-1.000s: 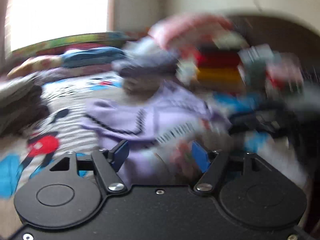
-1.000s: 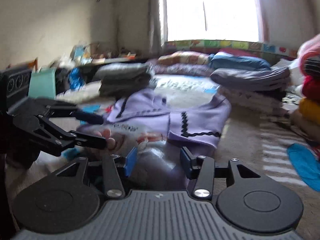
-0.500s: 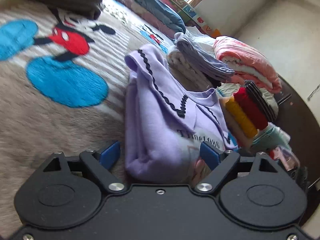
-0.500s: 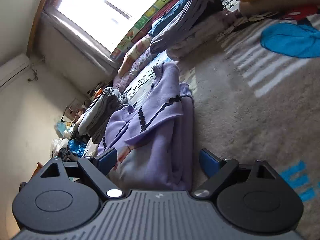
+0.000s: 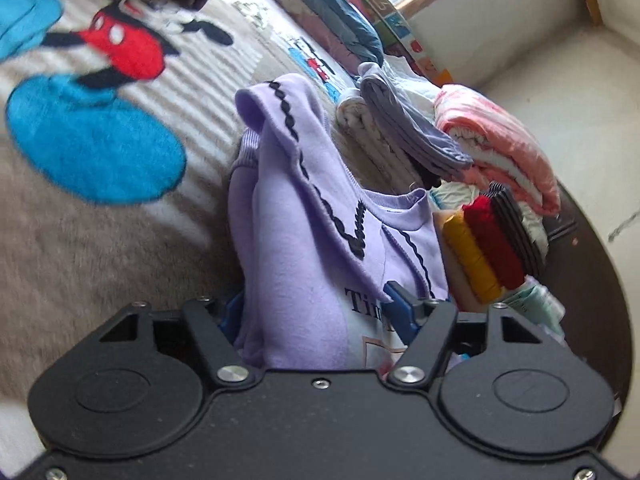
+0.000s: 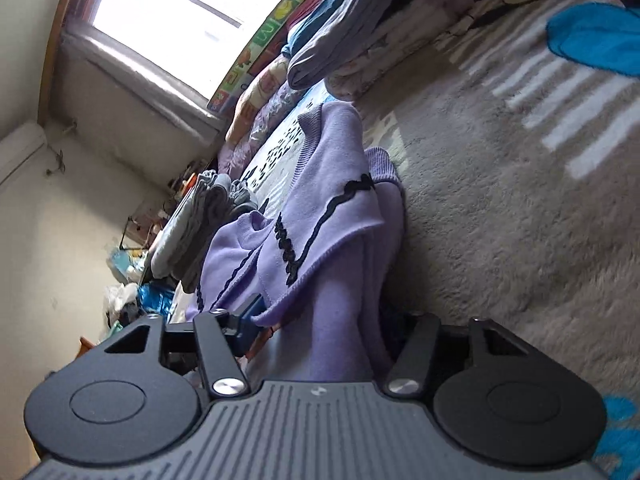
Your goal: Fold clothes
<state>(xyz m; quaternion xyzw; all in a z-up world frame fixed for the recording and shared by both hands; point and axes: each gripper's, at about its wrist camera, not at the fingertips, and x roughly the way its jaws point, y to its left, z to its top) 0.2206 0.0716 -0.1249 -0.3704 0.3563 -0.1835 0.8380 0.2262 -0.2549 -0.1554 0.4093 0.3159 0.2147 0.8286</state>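
Blanket (image 5: 100, 248) underneath — folded piles (image 5: 472, 160) crowd sweater (image 5: 304, 256).

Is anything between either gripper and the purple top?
Nothing visible. The purple top already sits between the fingers of the left gripper and of the right gripper.

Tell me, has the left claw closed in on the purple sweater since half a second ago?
Yes. The left claw now straddles the purple sweater, which fills more of the view; the blanket's blue patch looks nearer.
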